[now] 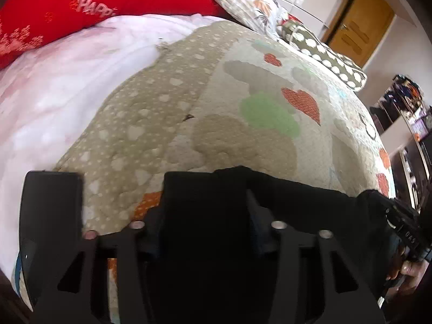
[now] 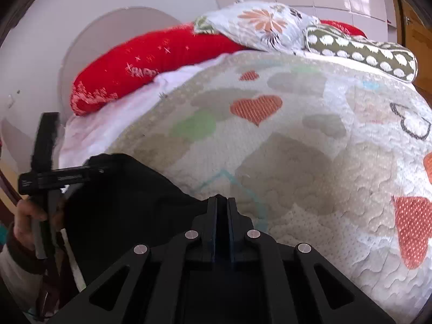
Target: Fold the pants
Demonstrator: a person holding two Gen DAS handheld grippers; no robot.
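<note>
At the near edge of the quilt (image 2: 297,162), pants (image 2: 129,202): black, bunched, lifted clear of the quilt's surface and strung between the two tools. Beyond the quilt's far edge, a red pillow (image 2: 151,62), well apart from the work.

Left gripper (image 1: 205,189) off the quilt's near-left corner, jaws standing half apart with a thick wad of pants filling the gap; probably clamped, though black on black blurs the edges. Right gripper (image 2: 222,199) over the quilt's near edge, jaws drawn narrow on a thin fold of the same cloth.

Judged early in the fold: cloth gathered and raised, nothing yet laid flat.

Next: carry both grips forward over the middle of the quilt, keeping the span between them taut. Lower so the legs land straight and stacked. Release only once the cloth lies smooth, then regrip for the crosswise fold.
</note>
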